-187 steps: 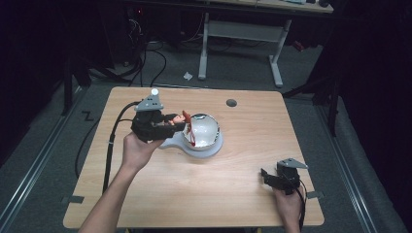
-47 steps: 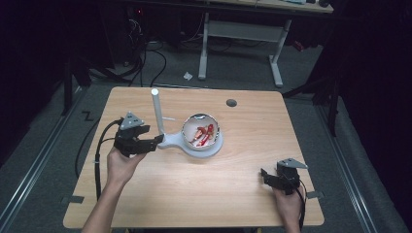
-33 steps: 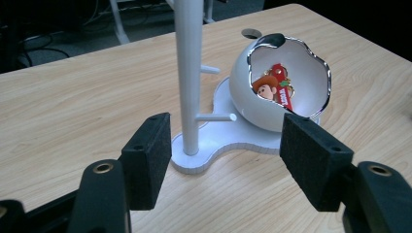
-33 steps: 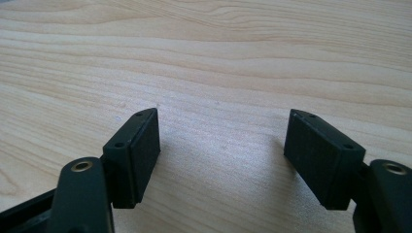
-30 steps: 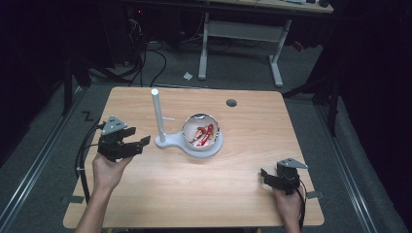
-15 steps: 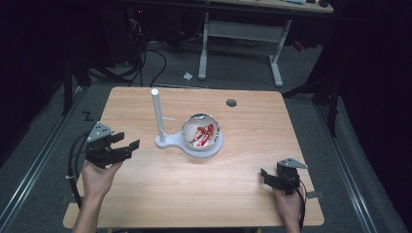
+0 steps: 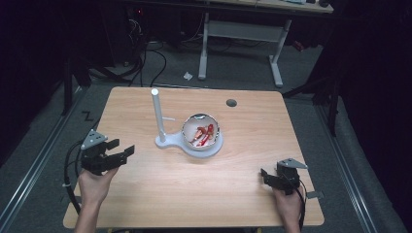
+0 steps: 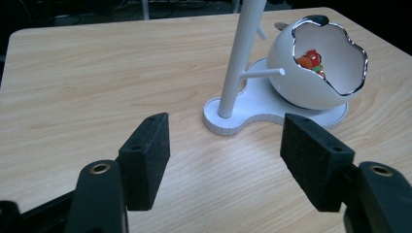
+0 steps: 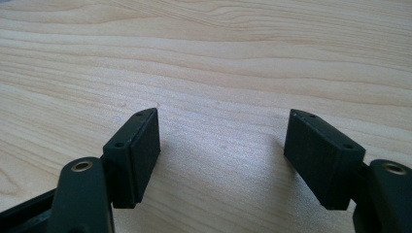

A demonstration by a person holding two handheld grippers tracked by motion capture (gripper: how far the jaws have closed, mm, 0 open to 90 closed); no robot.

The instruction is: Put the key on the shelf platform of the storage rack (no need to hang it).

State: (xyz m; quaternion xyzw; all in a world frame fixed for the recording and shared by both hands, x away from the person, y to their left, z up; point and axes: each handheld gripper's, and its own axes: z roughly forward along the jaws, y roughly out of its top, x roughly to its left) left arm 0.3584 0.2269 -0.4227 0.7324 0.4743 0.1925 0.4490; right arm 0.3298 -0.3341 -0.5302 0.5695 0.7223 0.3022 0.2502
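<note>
Counter (image 7: pixel 145 204) of pale wood grain is carrying everything, largest item in the scene. White stand (image 7: pixel 171 143) is sitting near its middle: a flat base, an upright post (image 7: pixel 157 114) rising from the left end, a short peg jutting off the post. White egg-shaped bowl (image 7: pixel 200 132) with a jagged, dark-edged opening is resting on the right end of that base, just beside the post, opening tilted up and toward the person. Left gripper (image 7: pixel 121 150) is hovering over the counter's left edge, well apart from the stand, jaws pointing toward it; in the left gripper view its left gripper pads (image 8: pixel 145 160) are standing wide with nothing between them, bare wood below, stand and bowl beyond. Right gripper (image 7: pixel 265 175) is sitting low at the counter's near right corner, well apart from the bowl; in the right gripper view its jaws are likewise spread, empty, close over the wood. Small red and orange pieces (image 7: pixel 204 134) are lying inside the bowl; what they are cannot be told.
</note>
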